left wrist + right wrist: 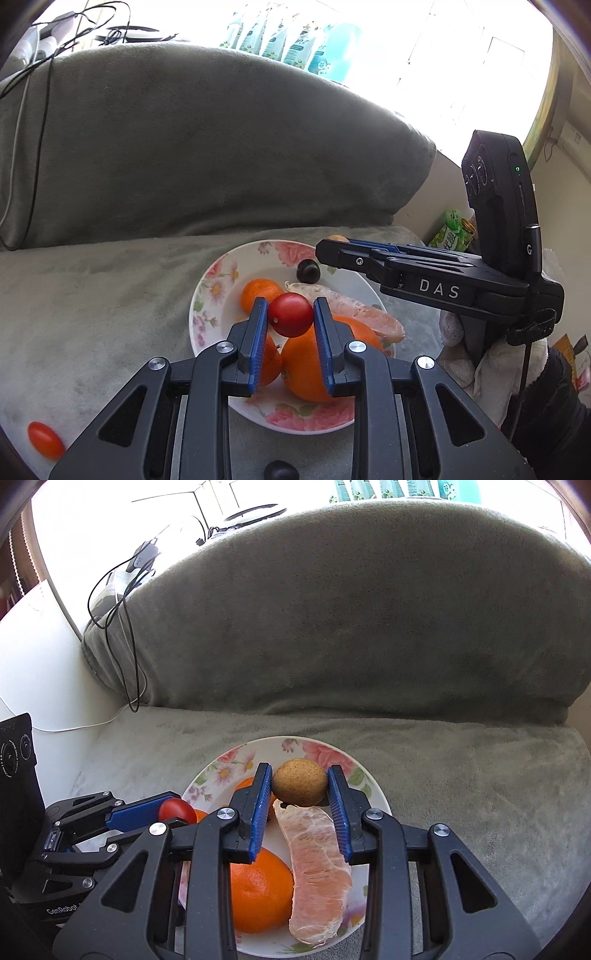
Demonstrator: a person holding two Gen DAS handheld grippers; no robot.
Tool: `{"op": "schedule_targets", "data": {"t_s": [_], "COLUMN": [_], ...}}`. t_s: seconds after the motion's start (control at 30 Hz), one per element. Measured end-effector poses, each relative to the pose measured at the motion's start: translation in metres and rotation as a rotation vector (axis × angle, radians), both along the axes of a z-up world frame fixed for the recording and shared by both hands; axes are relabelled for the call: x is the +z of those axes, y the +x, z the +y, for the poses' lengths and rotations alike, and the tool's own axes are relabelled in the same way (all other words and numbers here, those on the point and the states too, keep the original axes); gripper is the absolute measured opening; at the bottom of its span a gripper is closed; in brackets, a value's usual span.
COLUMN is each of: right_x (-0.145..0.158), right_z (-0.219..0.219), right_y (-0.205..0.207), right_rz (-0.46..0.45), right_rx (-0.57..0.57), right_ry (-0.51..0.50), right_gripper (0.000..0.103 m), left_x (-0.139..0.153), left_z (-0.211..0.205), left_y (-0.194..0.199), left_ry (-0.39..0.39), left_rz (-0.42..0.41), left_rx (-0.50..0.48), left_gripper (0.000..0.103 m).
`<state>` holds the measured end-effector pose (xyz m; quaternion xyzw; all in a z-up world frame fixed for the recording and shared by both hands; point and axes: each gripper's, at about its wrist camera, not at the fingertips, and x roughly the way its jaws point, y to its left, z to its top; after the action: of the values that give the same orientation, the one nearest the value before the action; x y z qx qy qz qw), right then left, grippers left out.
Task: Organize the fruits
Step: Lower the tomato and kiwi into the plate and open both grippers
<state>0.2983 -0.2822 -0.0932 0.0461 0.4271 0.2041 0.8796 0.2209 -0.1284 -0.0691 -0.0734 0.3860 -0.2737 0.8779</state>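
A flowered plate (221, 269) (317, 751) rests on a grey blanket. It holds oranges (306, 365) (258, 893), a peeled pomelo segment (369, 317) (317, 871) and a dark grape (308, 270). My left gripper (290, 314) is shut on a red cherry tomato (290, 314) (177, 809) above the plate. My right gripper (300, 782) is shut on a brown round fruit (300, 782), also over the plate; in the left wrist view it (332, 247) reaches in from the right, and only a sliver of that fruit (338, 238) shows.
On the blanket lie another cherry tomato (45, 439) at lower left and a dark grape (281, 470) at the bottom edge. A grey cushioned backrest (203, 147) rises behind the plate. Cables (129, 627) hang at its left end. Packets (452, 230) stand at right.
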Motion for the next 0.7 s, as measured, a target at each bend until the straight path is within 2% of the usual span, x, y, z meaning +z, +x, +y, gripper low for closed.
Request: {"op": "schedule_targets", "data": {"t_s": [0.23, 0.3, 0.43, 0.5, 0.53, 0.6, 0.63, 0.7], "right_x": [0.002, 0.003, 0.007, 0.009, 0.011, 0.013, 0.015, 0.017], "right_z": [0.0, 0.0, -0.001, -0.001, -0.002, -0.003, -0.003, -0.003], "right_y": [-0.002, -0.003, -0.005, -0.005, -0.006, -0.007, -0.008, -0.01], "right_rz": [-0.002, -0.009, -0.025, -0.034, -0.04, -0.049, -0.051, -0.056], "right_rx": [0.004, -0.003, -0.015, -0.022, -0.026, -0.028, -0.028, -0.031], "right_ry": [0.01, 0.004, 0.006, 0.006, 0.006, 0.005, 0.004, 0.002], "right_gripper": [0.035, 0.055, 0.061, 0.075, 0.077, 0.079, 0.08, 0.087], "left_x": [-0.002, -0.001, 0.002, 0.003, 0.004, 0.005, 0.005, 0.006], "left_z": [-0.006, -0.006, -0.008, -0.009, -0.008, -0.008, -0.008, -0.006], "left_y": [0.0, -0.001, -0.003, -0.005, -0.006, -0.006, -0.007, -0.009], "left_ry": [0.007, 0.012, 0.026, 0.033, 0.032, 0.029, 0.028, 0.022], "left_rz": [-0.001, -0.005, -0.018, -0.025, -0.029, -0.03, -0.031, -0.036], "left_rx": [-0.005, -0.008, -0.012, -0.012, -0.01, -0.012, -0.01, -0.006], "left_gripper": [0.024, 0.035, 0.038, 0.048, 0.053, 0.053, 0.057, 0.063]}}
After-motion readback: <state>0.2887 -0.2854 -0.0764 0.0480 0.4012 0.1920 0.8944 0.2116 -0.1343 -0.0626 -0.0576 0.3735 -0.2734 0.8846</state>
